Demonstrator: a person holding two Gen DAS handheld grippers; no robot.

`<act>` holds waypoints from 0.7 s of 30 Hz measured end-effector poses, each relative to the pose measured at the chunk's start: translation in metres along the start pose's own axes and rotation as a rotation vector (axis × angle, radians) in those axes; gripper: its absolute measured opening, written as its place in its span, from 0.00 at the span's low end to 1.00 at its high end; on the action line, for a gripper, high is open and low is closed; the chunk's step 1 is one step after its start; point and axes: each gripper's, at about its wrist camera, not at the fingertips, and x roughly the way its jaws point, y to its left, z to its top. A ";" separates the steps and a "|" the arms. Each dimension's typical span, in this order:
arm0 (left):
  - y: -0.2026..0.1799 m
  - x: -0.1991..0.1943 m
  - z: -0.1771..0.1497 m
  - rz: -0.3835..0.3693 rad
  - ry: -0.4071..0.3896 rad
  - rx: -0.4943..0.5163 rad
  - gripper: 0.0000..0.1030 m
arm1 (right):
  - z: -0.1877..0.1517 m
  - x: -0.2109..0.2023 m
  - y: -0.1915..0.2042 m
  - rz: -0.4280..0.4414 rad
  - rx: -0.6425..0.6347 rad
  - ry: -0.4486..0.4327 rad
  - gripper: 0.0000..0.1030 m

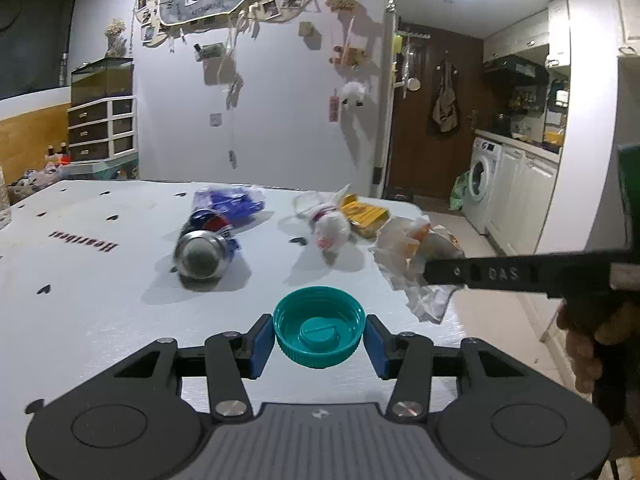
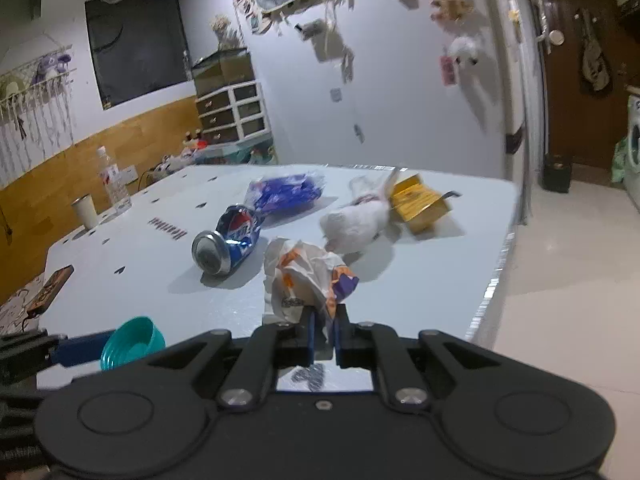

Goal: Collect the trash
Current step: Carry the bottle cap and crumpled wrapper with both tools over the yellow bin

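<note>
Left gripper point(image 1: 320, 338), seen from its own wrist camera, points forward and somewhat downward over the white table point(image 1: 100, 300); its blue pads point(image 1: 259, 344) press on opposite sides of a teal bottle cap point(image 1: 319, 332), held open side up, with a raised round plug visible at the centre of its hollow and nothing else inside. From the right wrist view the same cap point(image 2: 132, 342) appears at lower left, tilted. Right gripper point(image 2: 323, 330) likewise points forward and slightly down, its jaws nearly together and pinching a fold of crumpled paper wrapper point(image 2: 308, 276), white with orange and purple print; the wrapper's bulk stands just ahead of the fingertips. In the left wrist view this gripper enters from the right as a dark bar, carried by a hand point(image 1: 588, 340) at the frame edge, with the wrapper point(image 1: 416, 256) at its tip near the table's right edge.

Remaining trash on the table: a dented blue soda can point(image 2: 228, 242) lying on its side, base toward the cameras; a blue plastic bag point(image 2: 286, 190) just behind it; a white crumpled wad point(image 2: 356, 222); and a yellow carton point(image 2: 418, 202) beside the wad. A clear plastic bottle point(image 2: 114, 182) and a pale cup point(image 2: 85, 211) stand upright at the far left edge; whether they hold anything cannot be told. A flat dark object point(image 2: 50, 284) lies near the left edge.
</note>
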 end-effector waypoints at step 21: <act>-0.107 0.017 0.000 -0.107 0.043 0.053 0.48 | -0.032 -0.128 -0.071 -0.227 0.037 -0.085 0.09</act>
